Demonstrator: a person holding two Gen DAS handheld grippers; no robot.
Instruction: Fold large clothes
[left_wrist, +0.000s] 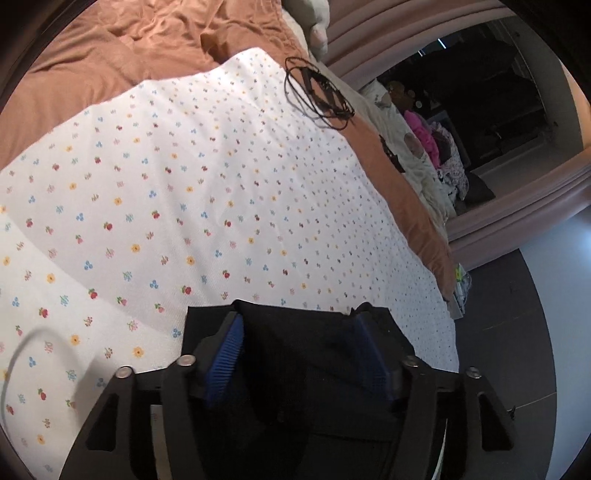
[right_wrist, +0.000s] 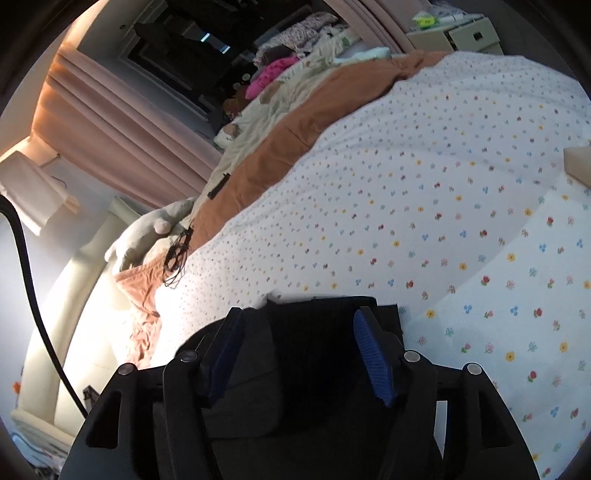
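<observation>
A dark, near-black garment (left_wrist: 295, 354) lies on the white flower-print sheet (left_wrist: 184, 184) of a bed, right under the left wrist camera. My left gripper (left_wrist: 300, 314) stands over it, blue pads (left_wrist: 225, 358) wide apart, the cloth filling the gap but not pinched. In the right wrist view the same dark garment (right_wrist: 306, 343) lies on the sheet (right_wrist: 424, 203). My right gripper (right_wrist: 301, 317) is likewise open around it, one blue pad (right_wrist: 373, 358) clear of the fabric. Most of the garment is hidden below both grippers.
An orange quilt (left_wrist: 129, 48) covers the far part of the bed. A tangle of thin black cord (left_wrist: 317, 92) lies on it. A heap of clothes (left_wrist: 424, 140) and a pale plush toy (right_wrist: 147, 232) sit beyond. Pink curtains (right_wrist: 122, 129) hang behind. A black cable (right_wrist: 26, 258) hangs at left.
</observation>
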